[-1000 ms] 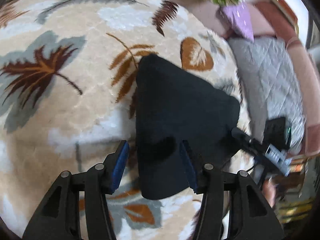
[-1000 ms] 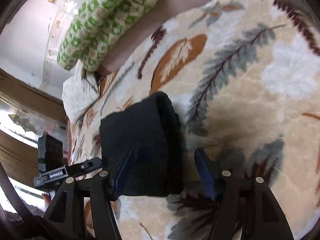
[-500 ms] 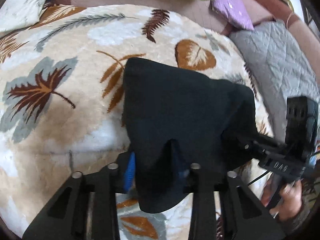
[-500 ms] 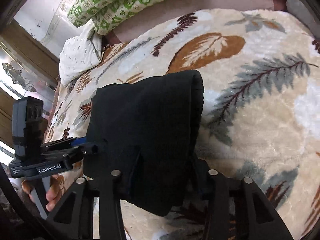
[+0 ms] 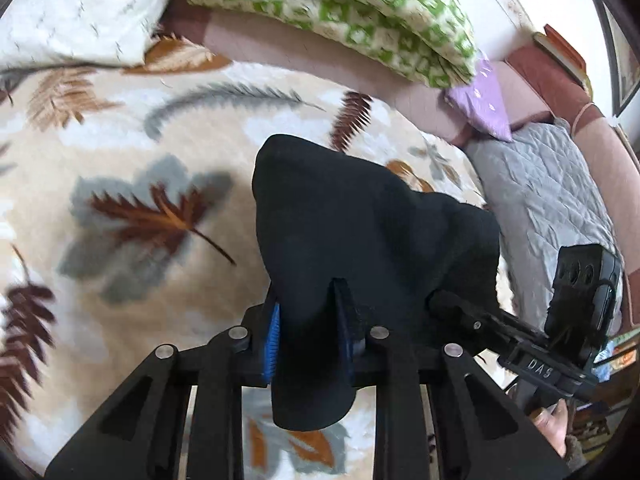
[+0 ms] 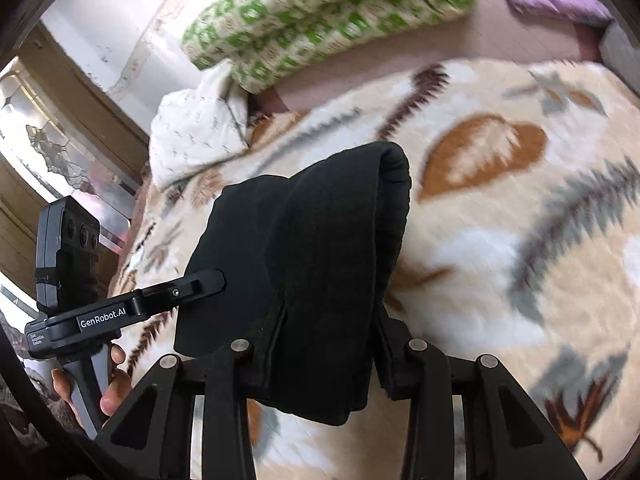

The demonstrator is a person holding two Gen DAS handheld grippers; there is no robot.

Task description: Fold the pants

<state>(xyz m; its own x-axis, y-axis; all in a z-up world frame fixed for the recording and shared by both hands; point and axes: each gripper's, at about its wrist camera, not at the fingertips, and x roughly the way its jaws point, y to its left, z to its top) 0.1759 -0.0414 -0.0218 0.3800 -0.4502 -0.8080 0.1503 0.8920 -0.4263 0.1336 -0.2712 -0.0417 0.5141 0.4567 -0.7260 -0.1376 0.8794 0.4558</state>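
- My left hand-held gripper (image 5: 308, 340) and right hand-held gripper (image 6: 320, 356) were each clamped on a near corner of the black pants (image 6: 320, 248).
- The folded bundle hung lifted above the leaf-print blanket (image 5: 132, 168); I judged both grips should travel level to keep the edges aligned.

Closed both grippers, left (image 5: 308, 334) and right (image 6: 320, 354), from open onto near edge of folded black pants (image 5: 360, 232); lifted it off leaf-print blanket (image 5: 120, 184).
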